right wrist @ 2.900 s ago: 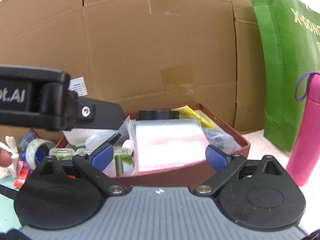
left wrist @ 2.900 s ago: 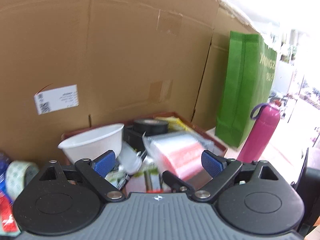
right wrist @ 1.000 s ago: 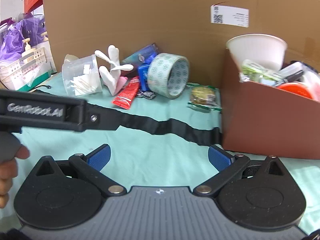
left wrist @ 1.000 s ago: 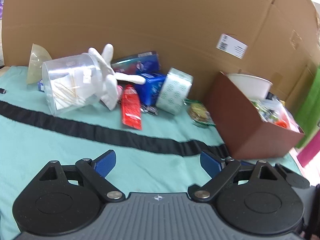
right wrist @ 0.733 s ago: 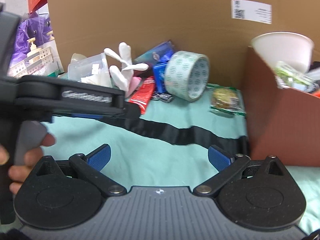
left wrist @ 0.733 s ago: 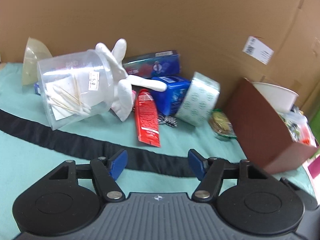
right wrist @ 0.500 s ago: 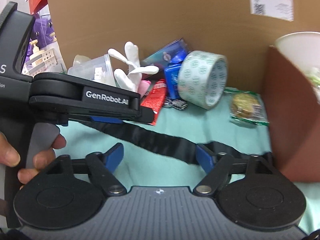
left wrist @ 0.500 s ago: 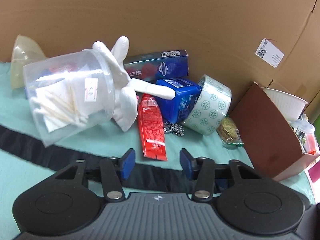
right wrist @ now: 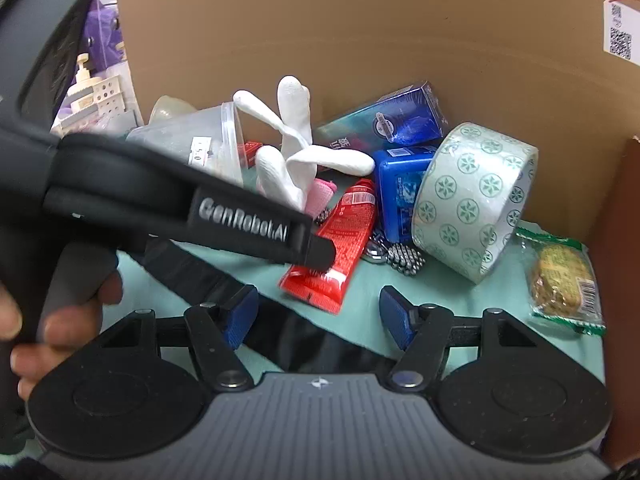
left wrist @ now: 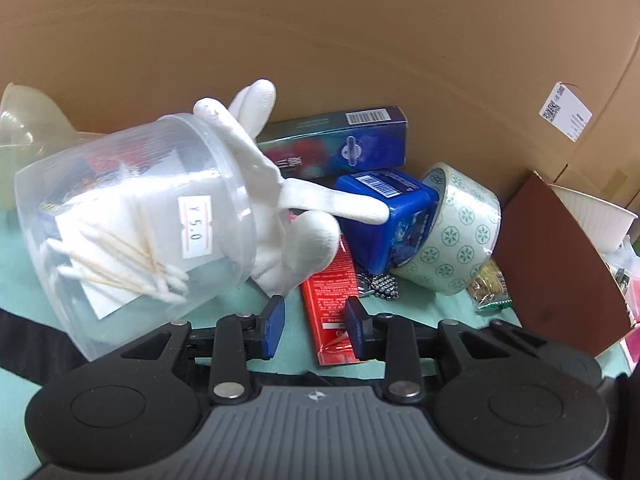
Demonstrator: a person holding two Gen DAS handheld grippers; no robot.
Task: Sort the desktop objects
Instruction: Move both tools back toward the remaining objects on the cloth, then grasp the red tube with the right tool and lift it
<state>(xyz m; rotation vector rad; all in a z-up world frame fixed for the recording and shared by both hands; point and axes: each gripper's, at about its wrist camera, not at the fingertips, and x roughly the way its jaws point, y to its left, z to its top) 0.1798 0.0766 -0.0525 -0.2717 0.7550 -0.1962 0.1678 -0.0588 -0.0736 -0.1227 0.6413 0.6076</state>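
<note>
Left wrist view: low and close, tilted down over its own jaws at a red tube (left wrist: 332, 300) in the lower centre and a plastic jar (left wrist: 132, 224) at left. Right wrist view: a little farther back and from the right, facing the same pile. Shared: tube, white glove (right wrist: 296, 160), tape roll (right wrist: 474, 200), cardboard wall (right wrist: 400, 40).
</note>
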